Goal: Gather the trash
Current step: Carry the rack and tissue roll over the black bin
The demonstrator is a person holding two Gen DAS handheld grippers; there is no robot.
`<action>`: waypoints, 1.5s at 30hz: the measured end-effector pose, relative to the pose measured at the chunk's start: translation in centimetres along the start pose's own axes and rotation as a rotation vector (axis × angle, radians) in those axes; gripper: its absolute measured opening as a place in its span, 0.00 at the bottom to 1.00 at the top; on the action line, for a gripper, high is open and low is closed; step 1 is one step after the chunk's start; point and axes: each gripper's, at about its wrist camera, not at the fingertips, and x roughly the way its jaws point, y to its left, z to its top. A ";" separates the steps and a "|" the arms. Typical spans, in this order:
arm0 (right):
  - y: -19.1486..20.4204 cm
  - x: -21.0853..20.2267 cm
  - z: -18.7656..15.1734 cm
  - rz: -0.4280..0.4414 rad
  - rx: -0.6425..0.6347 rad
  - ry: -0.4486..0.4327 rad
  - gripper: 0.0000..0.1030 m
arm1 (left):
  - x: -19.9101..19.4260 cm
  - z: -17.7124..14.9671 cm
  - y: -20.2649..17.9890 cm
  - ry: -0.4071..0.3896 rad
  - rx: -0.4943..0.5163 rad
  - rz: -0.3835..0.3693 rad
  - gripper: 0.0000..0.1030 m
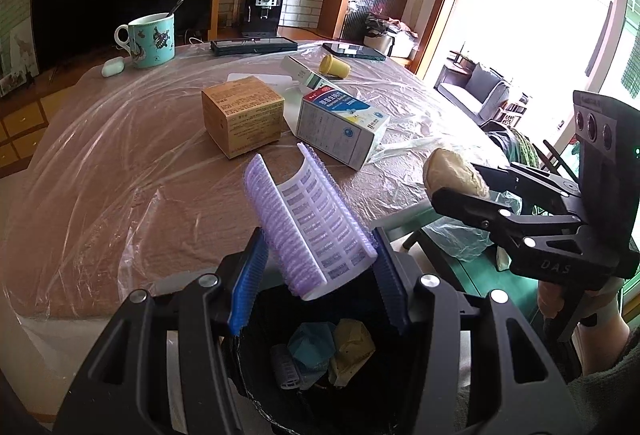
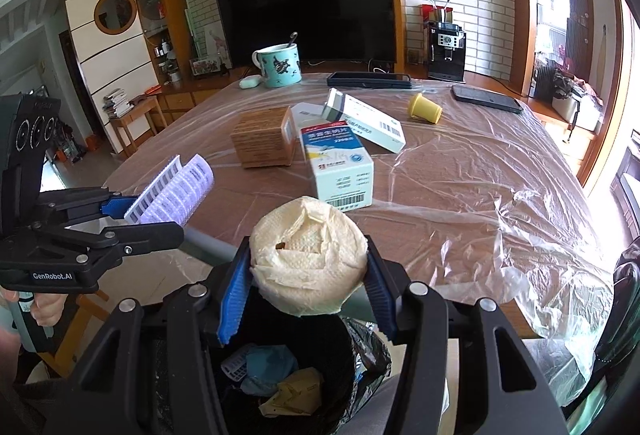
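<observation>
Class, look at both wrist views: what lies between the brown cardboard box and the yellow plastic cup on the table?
Two cartons: between the brown cardboard box and the yellow plastic cup lie a long white medicine carton and, nearer, a blue-and-white medicine box. The right wrist view shows it best.

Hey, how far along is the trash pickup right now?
Partly done. The black bin already holds crumpled blue and yellow scraps and a small roller. In hand: the left gripper holds a purple hair roller and the right gripper a wadded paper towel, both above the bin. Left on the table: a brown box, two medicine boxes and a yellow cap.
</observation>
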 end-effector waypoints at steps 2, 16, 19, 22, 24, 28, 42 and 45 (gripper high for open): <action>0.2 -0.2 -0.3 0.007 0.001 0.002 0.50 | -0.3 -0.2 -0.1 -0.001 0.008 -0.003 0.52; 0.9 -1.2 -2.3 0.032 0.003 0.038 0.50 | -1.0 -2.3 -2.1 0.036 0.079 -0.037 0.52; 1.1 -1.3 -2.6 0.035 0.000 0.045 0.50 | -1.0 -2.8 -2.4 0.047 0.090 -0.041 0.52; 1.3 -1.4 -2.9 0.038 -0.003 0.051 0.50 | -1.0 -3.2 -2.6 0.059 0.099 -0.046 0.52; 1.4 -1.4 -3.1 0.040 -0.005 0.055 0.50 | -0.9 -3.4 -2.7 0.064 0.103 -0.047 0.52; 1.6 -1.3 -3.5 0.043 -0.007 0.067 0.50 | -0.7 -3.9 -2.7 0.081 0.109 -0.052 0.52; 1.9 0.2 -4.9 0.051 -0.008 0.123 0.50 | 0.6 -5.5 -2.6 0.144 0.114 -0.048 0.52; 2.0 0.7 -5.2 0.049 -0.011 0.136 0.50 | 0.9 -5.8 -2.5 0.158 0.113 -0.045 0.52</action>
